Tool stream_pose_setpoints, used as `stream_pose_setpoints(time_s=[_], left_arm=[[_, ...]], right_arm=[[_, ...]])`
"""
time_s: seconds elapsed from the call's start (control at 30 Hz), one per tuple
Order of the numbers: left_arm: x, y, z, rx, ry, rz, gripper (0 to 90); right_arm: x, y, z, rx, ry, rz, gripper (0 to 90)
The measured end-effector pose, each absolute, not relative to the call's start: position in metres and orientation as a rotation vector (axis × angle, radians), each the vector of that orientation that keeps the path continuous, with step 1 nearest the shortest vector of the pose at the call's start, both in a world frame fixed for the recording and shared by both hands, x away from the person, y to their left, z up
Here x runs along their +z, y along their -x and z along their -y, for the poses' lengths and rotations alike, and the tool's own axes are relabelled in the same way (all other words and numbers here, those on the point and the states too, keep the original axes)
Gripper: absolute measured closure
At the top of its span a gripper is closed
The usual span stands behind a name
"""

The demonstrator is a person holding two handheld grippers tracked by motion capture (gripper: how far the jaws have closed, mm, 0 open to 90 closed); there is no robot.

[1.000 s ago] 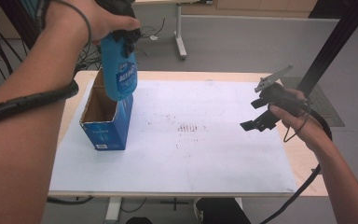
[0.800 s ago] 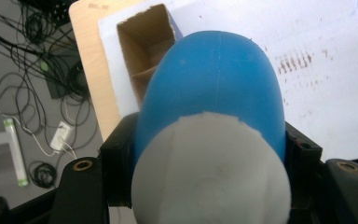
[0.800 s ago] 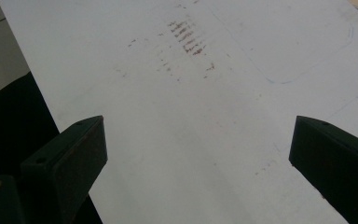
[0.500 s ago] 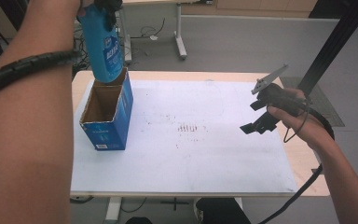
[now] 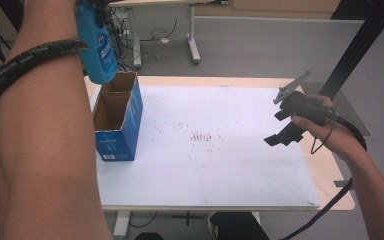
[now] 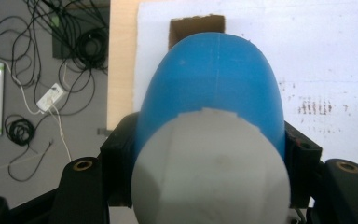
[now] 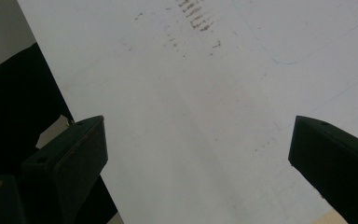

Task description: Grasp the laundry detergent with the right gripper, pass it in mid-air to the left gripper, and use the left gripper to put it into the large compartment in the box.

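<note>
Blocking most of the high view's left side, the person's left forearm [image 5: 45,145] hides the left tool apart from a dark bit at the top edge. That left tool [image 6: 209,154] grips 1 blue bottle [image 5: 96,45], its jaws pressed on both sides just below the grey cap [image 6: 209,172]. The bottle hangs in the air, base down, above the back left corner of 1 open blue cardboard box [image 5: 117,122]; its top is cut off by the frame. The box stands on the white sheet [image 5: 220,165] covering the table [image 5: 337,197], near its left edge. A patch of brown smudges [image 5: 203,136] marks the sheet's middle. At right, the right tool [image 5: 275,139] hovers over the sheet, jaws wide apart, holding nothing.
</note>
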State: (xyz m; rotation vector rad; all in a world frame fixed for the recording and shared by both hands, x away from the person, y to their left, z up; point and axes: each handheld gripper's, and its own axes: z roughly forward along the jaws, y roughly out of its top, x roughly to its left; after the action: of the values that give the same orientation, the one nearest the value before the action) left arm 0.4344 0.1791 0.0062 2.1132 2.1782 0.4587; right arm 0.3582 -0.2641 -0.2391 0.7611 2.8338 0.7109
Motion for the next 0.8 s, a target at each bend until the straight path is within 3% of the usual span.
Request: stream_pose_setpoints(time_s=[0.8], left_arm=[[-0.008, -0.436, -0.211, 0.465, -2.036, -2.237, 37.2]], right_arm=[[-0.24, -0.362, 0.272, 0.661, -0.777, -2.84, 4.4]])
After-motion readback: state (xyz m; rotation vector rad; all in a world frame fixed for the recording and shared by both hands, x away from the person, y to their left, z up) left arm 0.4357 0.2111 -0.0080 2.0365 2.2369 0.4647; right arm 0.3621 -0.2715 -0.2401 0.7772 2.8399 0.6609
